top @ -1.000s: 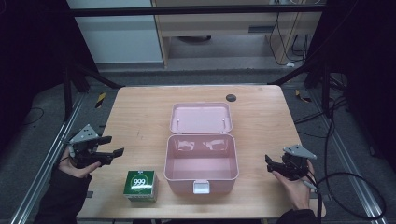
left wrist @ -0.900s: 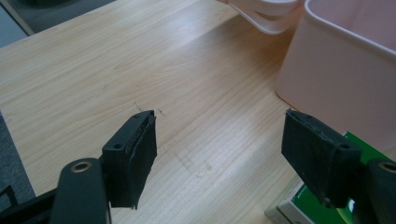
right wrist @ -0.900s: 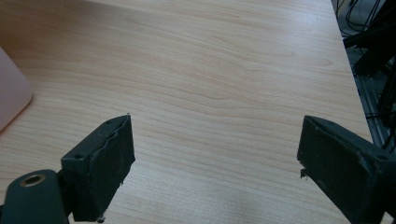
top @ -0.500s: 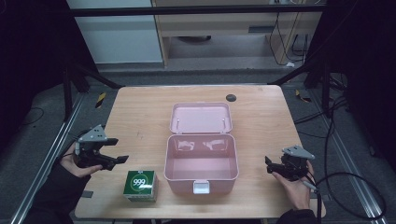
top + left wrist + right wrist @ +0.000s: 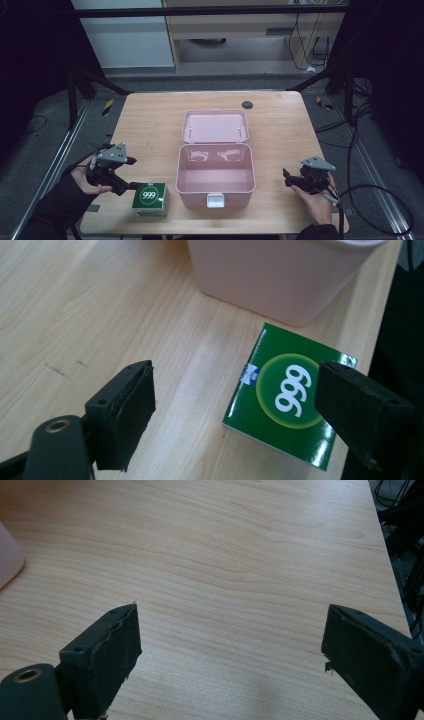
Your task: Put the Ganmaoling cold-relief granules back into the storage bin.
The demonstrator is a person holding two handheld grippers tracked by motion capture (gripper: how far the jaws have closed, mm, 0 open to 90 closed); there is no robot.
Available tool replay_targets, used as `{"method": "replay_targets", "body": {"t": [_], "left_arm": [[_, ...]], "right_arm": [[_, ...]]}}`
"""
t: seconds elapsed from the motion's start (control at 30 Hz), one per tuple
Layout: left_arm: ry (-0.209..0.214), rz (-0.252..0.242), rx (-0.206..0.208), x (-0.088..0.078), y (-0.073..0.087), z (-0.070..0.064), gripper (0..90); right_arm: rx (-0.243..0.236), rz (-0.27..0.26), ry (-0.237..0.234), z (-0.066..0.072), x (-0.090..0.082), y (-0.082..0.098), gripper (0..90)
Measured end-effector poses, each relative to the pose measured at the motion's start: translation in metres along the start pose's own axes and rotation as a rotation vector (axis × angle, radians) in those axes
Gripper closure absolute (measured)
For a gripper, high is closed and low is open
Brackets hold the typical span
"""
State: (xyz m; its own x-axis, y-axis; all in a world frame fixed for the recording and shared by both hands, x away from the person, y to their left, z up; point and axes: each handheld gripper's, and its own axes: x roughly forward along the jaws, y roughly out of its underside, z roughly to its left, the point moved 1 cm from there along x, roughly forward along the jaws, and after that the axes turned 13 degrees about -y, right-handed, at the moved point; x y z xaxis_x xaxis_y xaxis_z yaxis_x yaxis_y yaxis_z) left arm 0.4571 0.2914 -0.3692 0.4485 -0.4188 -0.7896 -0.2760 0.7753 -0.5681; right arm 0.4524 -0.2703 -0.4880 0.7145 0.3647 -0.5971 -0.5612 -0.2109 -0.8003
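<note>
Green cardboard marks the small box (image 5: 150, 198) with "999" printed white on its top; it lies flat on the desk (image 5: 150, 130), just beside the near left corner of the open pink case (image 5: 215, 172), with a narrow gap between the two. The case serves as the landmark: its lid (image 5: 215, 126) is folded back flat on the far side, and its tub looks empty, though pale shapes on the inner back wall are too faint to identify.

The left claw (image 5: 131, 187) sits left of the case, right at the green box's left edge. Its jaws have just been opening and now stand spread. In the left gripper view the green box (image 5: 290, 395) lies ahead and between the jaws, slightly towards the right one, which covers one corner of it; the pads do not press on it. The case (image 5: 280, 275) is cut off at the top of that view.

The right claw (image 5: 289, 179) hovers to the right of the case, well apart from it, jaws spread wide with only bare wood between them. In the right gripper view a sliver of the case (image 5: 7, 555) shows at the left edge.

A small dark disc (image 5: 247, 104) lies beyond the lid; what it is cannot be told.
</note>
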Motion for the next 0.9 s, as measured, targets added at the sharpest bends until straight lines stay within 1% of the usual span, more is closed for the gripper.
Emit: {"method": "replay_targets", "body": {"t": [0.03, 0.07, 0.1, 0.13, 0.17, 0.2, 0.23, 0.3, 0.33, 0.43, 0.5, 0.53, 0.7, 0.8, 0.9], "left_arm": [[0.009, 0.008, 0.016, 0.0, -0.001, -0.001, 15.4], [0.02, 0.019, 0.041, 0.0, -0.002, -0.003, 15.2], [0.02, 0.019, 0.041, 0.0, -0.002, -0.003, 14.7], [0.028, 0.031, 0.066, 0.0, -0.003, -0.006, 14.4], [0.028, 0.031, 0.066, 0.0, -0.003, -0.006, 14.3], [0.044, 0.036, 0.082, 0.002, -0.004, -0.009, 14.2], [0.044, 0.036, 0.082, 0.002, -0.004, -0.009, 13.9], [0.062, 0.044, 0.101, 0.004, -0.004, -0.012, 13.9], [0.074, 0.055, 0.117, 0.006, -0.005, -0.014, 13.2], [0.09, 0.073, 0.147, 0.008, -0.007, -0.017, 12.4], [0.097, 0.077, 0.159, 0.009, -0.008, -0.018, 12.1], [0.097, 0.077, 0.159, 0.009, -0.008, -0.018, 11.7], [0.123, 0.078, 0.187, 0.009, -0.011, -0.022, 10.4], [0.132, 0.089, 0.209, 0.013, -0.012, -0.026, 10.4], [0.136, 0.098, 0.216, 0.016, -0.012, -0.028, 9.6]], "right_arm": [[0.003, 0.003, -0.004, 0.001, 0.0, 0.0, 9.0], [0.0, 0.005, -0.003, 0.001, 0.0, 0.0, 8.8], [-0.002, 0.005, -0.003, 0.001, 0.001, 0.0, 8.8], [-0.006, 0.006, -0.003, 0.001, 0.001, 0.0, 8.7], [-0.006, 0.006, -0.003, 0.001, 0.001, 0.0, 8.7], [-0.009, 0.006, -0.001, 0.001, 0.001, 0.0, 8.5], [-0.009, 0.006, -0.001, 0.001, 0.001, 0.0, 8.5], [-0.008, 0.005, 0.001, 0.001, 0.001, 0.0, 8.4], [-0.006, 0.005, 0.002, 0.001, 0.001, 0.0, 8.3], [-0.006, 0.007, 0.004, 0.0, 0.001, 0.001, 8.1], [-0.006, 0.007, 0.003, 0.0, 0.001, 0.001, 8.0], [-0.006, 0.007, 0.003, 0.0, 0.001, 0.001, 8.0], [-0.007, 0.006, 0.006, 0.0, 0.001, 0.001, 7.9], [-0.005, 0.001, 0.005, 0.0, 0.0, 0.001, 7.7], [-0.007, 0.008, 0.005, -0.001, 0.001, 0.001, 7.5]]}}
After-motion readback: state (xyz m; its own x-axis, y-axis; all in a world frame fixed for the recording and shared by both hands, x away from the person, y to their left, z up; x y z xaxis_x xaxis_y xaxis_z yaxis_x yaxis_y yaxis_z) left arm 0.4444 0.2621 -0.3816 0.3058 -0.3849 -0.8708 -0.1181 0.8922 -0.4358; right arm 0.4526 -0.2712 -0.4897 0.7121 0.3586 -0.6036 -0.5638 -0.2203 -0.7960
